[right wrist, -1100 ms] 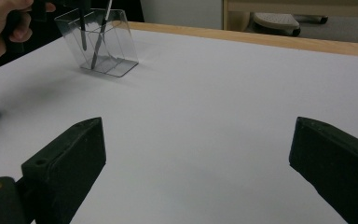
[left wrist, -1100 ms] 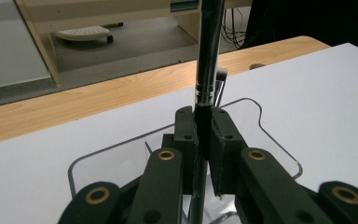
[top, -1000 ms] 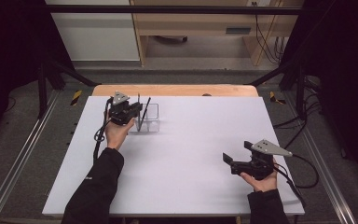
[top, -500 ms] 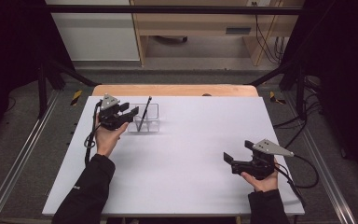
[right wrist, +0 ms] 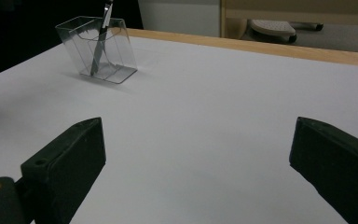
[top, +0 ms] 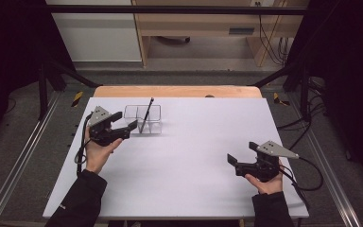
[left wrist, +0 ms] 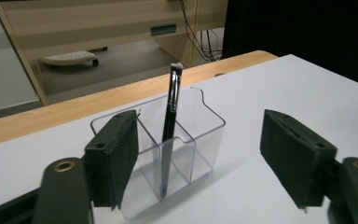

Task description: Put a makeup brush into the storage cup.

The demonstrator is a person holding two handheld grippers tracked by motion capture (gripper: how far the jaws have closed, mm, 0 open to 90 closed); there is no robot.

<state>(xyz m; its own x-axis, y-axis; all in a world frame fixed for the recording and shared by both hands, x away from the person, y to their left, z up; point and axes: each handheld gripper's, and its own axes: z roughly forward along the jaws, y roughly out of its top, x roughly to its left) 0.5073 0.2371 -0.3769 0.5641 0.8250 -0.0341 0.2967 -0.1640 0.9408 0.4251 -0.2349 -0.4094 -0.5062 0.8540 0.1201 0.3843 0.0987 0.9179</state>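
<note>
Fingers of left gripper spread wide, empty, just beside clear holder at counter's 11 o'clock. Pen stands inside, tilted (placement looks done). Right gripper open, idle, 4 o'clock.

Left gripper and right gripper both held spread wide, well apart

A glossy black pen with a metal clip stands in a clear plastic holder on the matt white table.
</note>
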